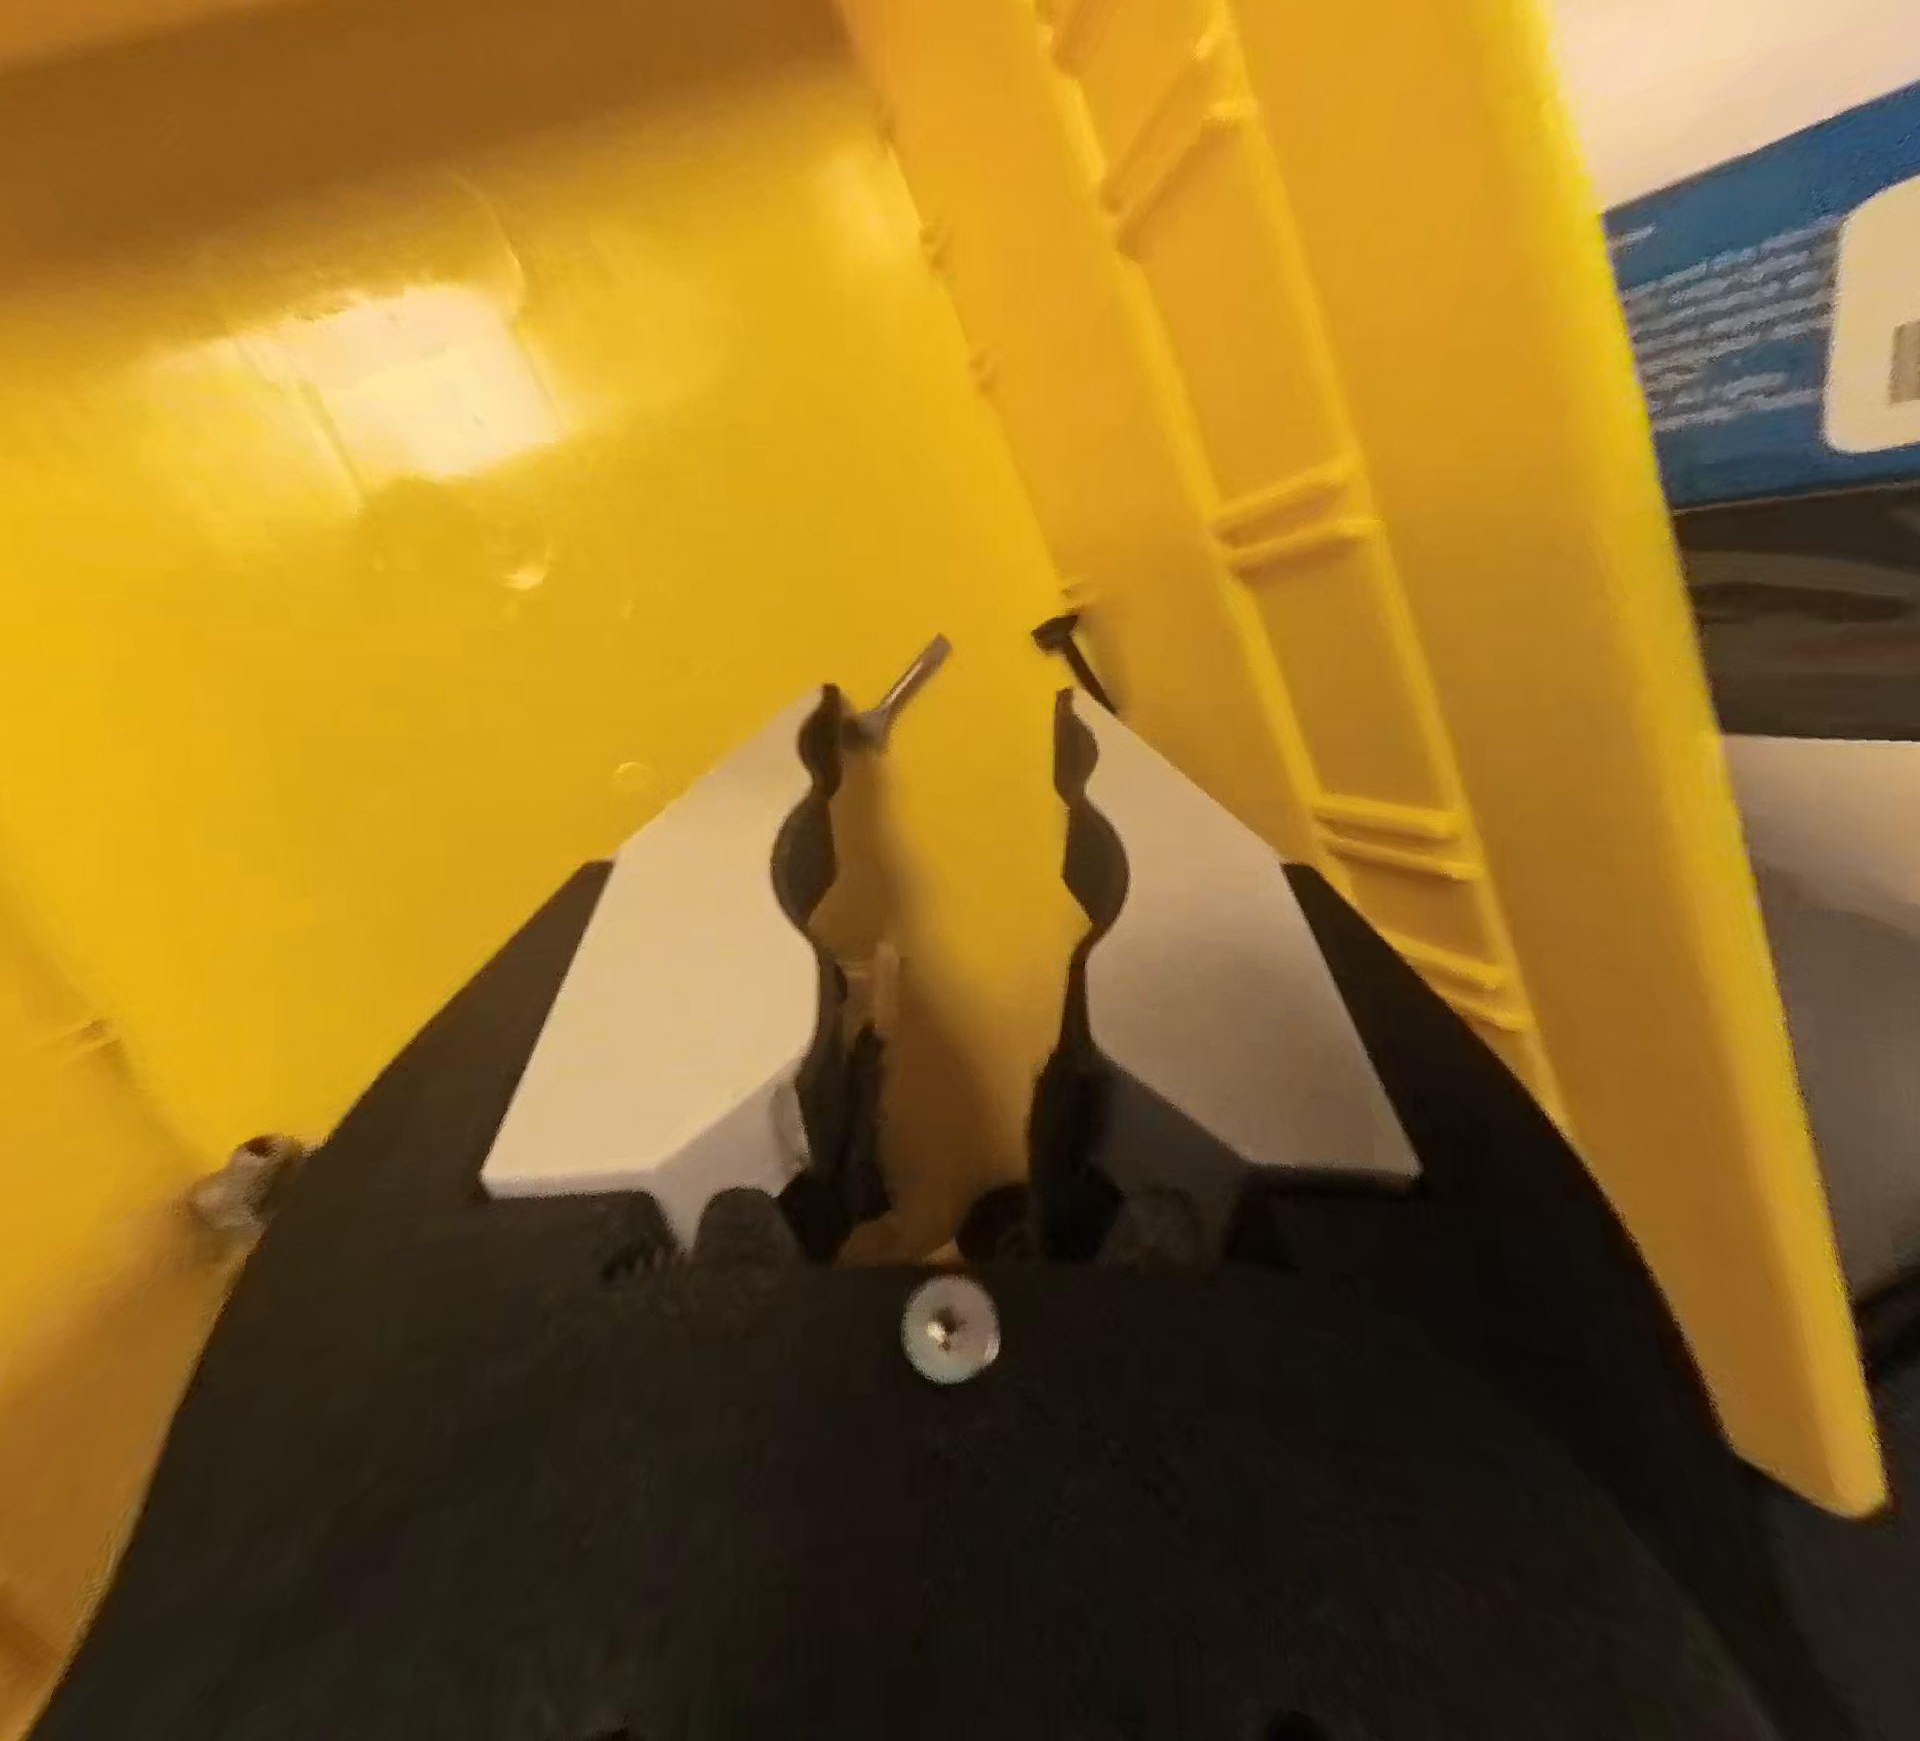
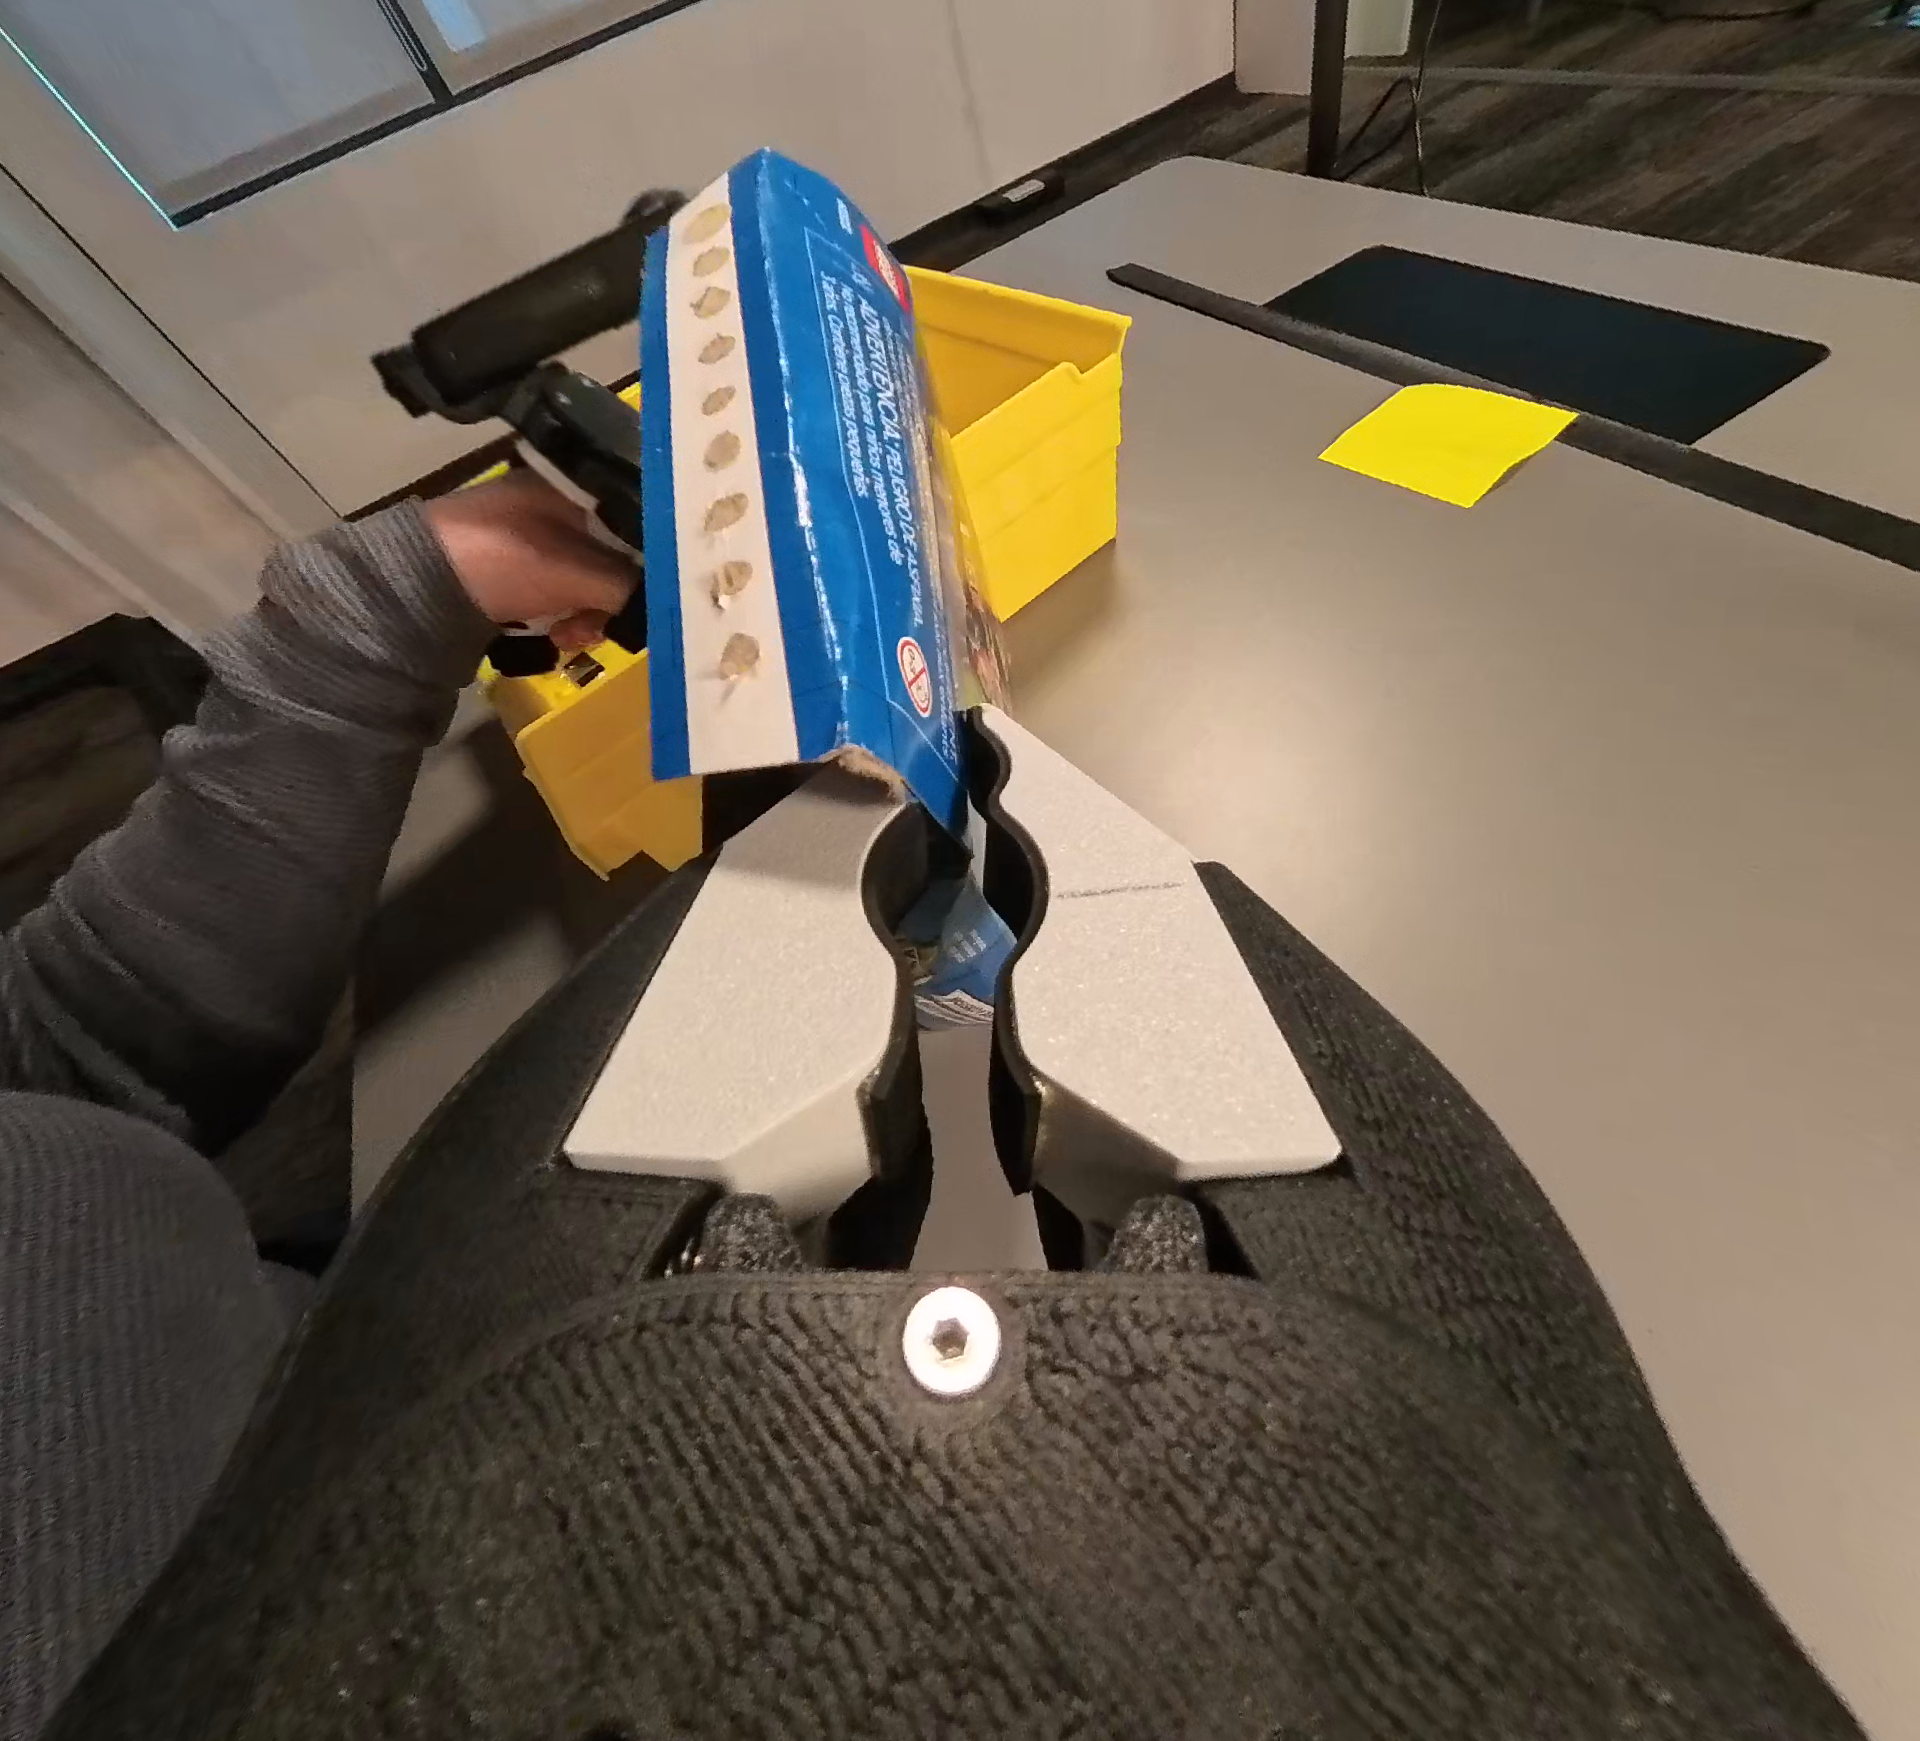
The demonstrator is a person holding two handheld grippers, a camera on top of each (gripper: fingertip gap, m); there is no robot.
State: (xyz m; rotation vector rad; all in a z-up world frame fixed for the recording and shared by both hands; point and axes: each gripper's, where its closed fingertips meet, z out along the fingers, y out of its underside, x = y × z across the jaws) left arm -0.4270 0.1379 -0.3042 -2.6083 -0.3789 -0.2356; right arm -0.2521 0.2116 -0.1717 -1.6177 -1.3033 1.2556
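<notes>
Left gripper (image 1: 940, 704) jaws apart inside yellow bin (image 1: 416, 548), possibly touching a small metal piece (image 1: 909, 678); right gripper (image 2: 961, 756) clamped on blue cardboard box (image 2: 790, 486).

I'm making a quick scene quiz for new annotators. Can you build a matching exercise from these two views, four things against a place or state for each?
Things:
1. blue cardboard box
2. yellow bin
3. yellow paper sheet
4. left gripper

Places or states:
A. lies flat on the grey table, beside a black strip
B. jaws apart inside a yellow container
C. pinched by an edge in the right gripper, lifted off the table
D. stands on the table behind the box

Pairs: 1-C, 2-D, 3-A, 4-B
</notes>
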